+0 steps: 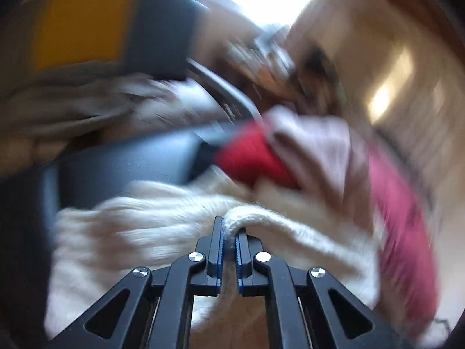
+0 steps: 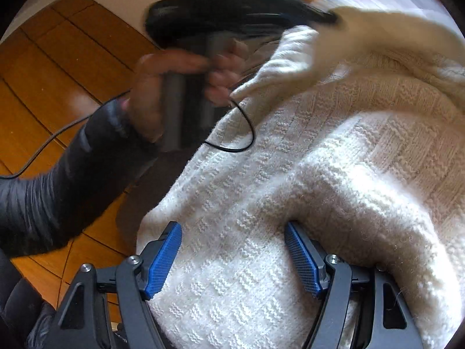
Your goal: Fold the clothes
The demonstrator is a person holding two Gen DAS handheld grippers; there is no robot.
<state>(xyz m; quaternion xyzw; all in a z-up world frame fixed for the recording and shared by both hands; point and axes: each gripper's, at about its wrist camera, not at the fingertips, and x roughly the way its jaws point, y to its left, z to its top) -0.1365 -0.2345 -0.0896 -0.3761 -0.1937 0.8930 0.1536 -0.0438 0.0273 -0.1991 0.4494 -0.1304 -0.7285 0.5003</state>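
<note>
Holding a fold of a cream knitted sweater (image 1: 162, 226), the left gripper (image 1: 229, 232) has its two blue-padded fingers almost together, with a rolled edge of the knit pinched between them. That view is badly blurred. Behind the sweater lie a red garment (image 1: 250, 160), a pale pink cloth (image 1: 316, 145) and a deeper pink cloth (image 1: 404, 232) at the right; what each one is cannot be told. A dark grey surface (image 1: 122, 163) shows to the left, and a yellow panel (image 1: 78, 26) sits at the upper left.

The right gripper (image 2: 232, 257) stands wide open. Its blue pads (image 2: 164, 257) sit either side of a flat stretch of the sweater (image 2: 319, 160), just over the knit, pressing on nothing. The sweater spreads across most of the right wrist view, its basket-weave pattern clear, with a thick fold running down the right side. One part of it is lifted at the top, where the blurred left gripper (image 2: 328, 17) meets it.

A hand (image 2: 162, 87) in a dark padded sleeve (image 2: 58, 180) grips the left tool's handle. A thin black cable (image 2: 241, 142) loops over the sweater's edge and trails over the wooden floor (image 2: 43, 67) at the left.
</note>
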